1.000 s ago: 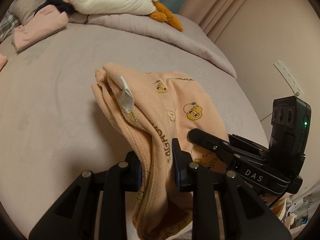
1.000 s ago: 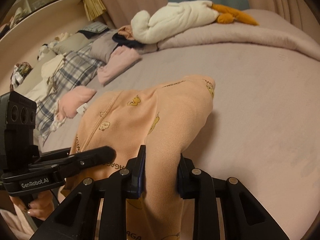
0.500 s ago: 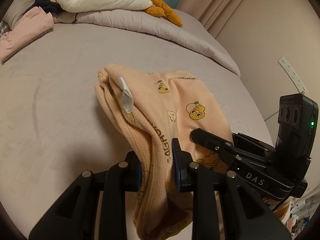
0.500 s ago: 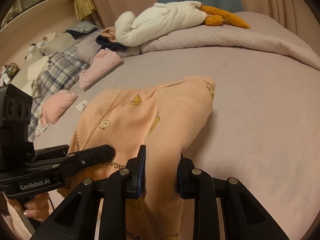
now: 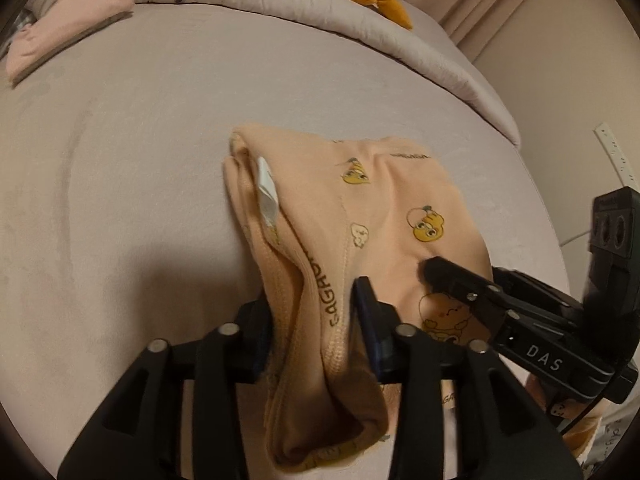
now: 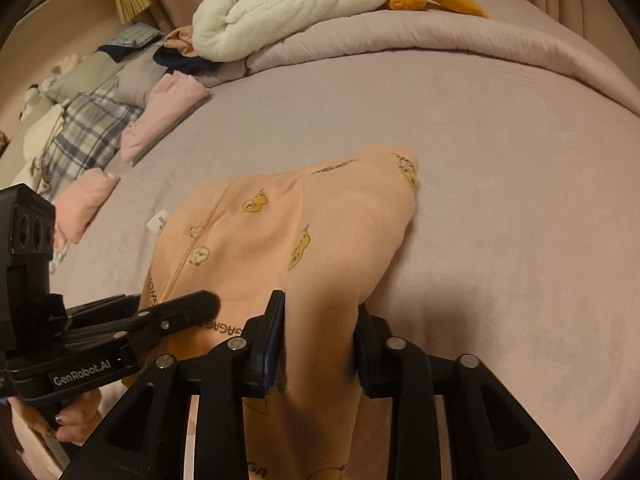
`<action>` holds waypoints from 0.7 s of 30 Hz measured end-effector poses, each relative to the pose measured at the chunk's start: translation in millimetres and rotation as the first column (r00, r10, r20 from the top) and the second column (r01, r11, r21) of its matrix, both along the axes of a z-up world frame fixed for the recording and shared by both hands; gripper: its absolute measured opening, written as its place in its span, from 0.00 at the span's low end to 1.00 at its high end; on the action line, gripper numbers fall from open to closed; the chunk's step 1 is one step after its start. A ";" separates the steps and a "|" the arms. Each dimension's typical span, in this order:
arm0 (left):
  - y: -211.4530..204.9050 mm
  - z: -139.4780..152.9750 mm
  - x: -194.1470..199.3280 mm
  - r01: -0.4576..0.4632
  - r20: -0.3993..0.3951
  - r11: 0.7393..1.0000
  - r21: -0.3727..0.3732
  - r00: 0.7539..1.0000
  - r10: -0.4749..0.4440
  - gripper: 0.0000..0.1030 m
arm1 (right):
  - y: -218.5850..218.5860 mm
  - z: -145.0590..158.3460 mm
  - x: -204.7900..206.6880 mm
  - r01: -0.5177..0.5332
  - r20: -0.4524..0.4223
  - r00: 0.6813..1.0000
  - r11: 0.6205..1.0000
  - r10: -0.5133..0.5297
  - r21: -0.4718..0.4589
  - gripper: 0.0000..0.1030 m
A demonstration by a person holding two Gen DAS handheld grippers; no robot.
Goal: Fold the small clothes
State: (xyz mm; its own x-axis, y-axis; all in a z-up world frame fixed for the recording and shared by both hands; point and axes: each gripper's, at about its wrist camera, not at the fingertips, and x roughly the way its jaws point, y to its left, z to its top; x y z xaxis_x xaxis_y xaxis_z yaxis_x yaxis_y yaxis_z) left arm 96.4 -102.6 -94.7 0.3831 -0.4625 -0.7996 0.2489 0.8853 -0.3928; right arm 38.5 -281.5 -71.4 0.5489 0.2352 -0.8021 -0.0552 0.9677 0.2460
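Peach garment [image 5: 380, 216], printed with yellow cartoon figures: folded, far half lying on the bed [image 5: 120, 160] toward its middle, near edge bunched and raised off the sheet. White label [image 5: 267, 190] showing at the fold.
Left gripper [image 5: 312, 320]: opening; waistband fold between the fingers [image 5: 366, 312], slack, a gap showing at the right pad.
Right gripper [image 6: 320, 328]: opening; a bunch of the same cloth between the fingers [image 6: 276, 320], whether still pressed cannot tell.
Pink folded clothes [image 6: 160, 120] and plaid fabric [image 6: 84, 132]: along the bed's left edge.
White plush toy [image 6: 288, 4]: on the rolled duvet [image 6: 440, 36], far edge.
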 end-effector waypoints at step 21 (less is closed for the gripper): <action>42.6 108.3 -88.1 -0.124 0.286 0.990 0.066 0.953 0.100 1.00 | 3.3 102.5 -81.2 0.097 0.302 0.950 0.994 -0.078 -0.049 0.85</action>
